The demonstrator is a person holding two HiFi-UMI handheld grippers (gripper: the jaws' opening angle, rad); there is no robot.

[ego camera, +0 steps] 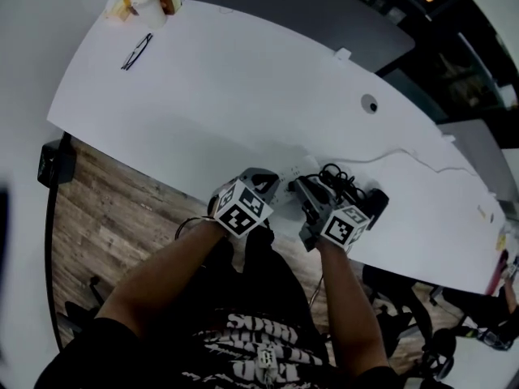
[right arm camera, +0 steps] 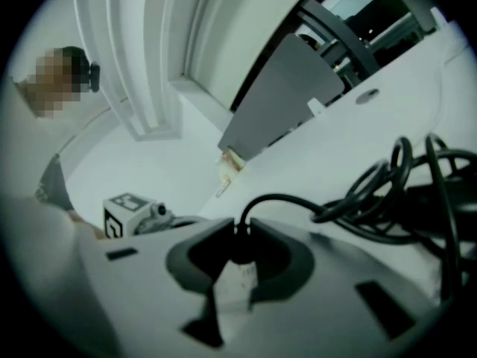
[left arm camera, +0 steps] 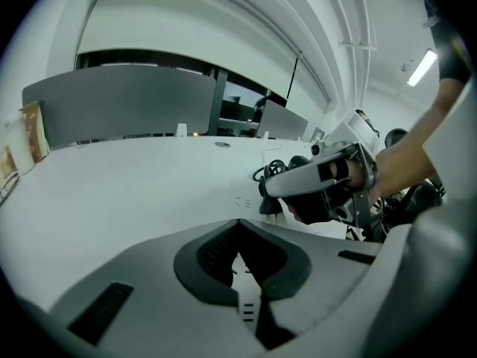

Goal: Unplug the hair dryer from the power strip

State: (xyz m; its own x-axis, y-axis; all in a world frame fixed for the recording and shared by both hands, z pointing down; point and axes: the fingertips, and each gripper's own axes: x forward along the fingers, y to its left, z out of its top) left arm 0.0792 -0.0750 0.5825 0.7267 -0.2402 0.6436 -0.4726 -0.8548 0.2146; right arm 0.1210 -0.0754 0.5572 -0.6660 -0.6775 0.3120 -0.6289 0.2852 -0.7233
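- Plug [right arm camera: 238, 246]: black, pinched between the jaws of the right gripper [right arm camera: 238, 233]. A white piece sits directly beneath it, and it cannot be told whether the plug is still seated.
- Cord [right arm camera: 298, 200]: arcs from the plug to a loose black coil [ego camera: 336, 177].
- Hair dryer [ego camera: 369, 201]: black, lying near the table's front edge, just beside the right gripper [ego camera: 306, 191].
- Power strip [ego camera: 298, 169]: white, flat on the table between the two grippers' tips.
- Left gripper [left arm camera: 238, 230]: jaws drawn together, with only a white sliver showing between them.
- Table [ego camera: 243, 87]: white, curved, with a grey partition [left arm camera: 127, 110] behind it.
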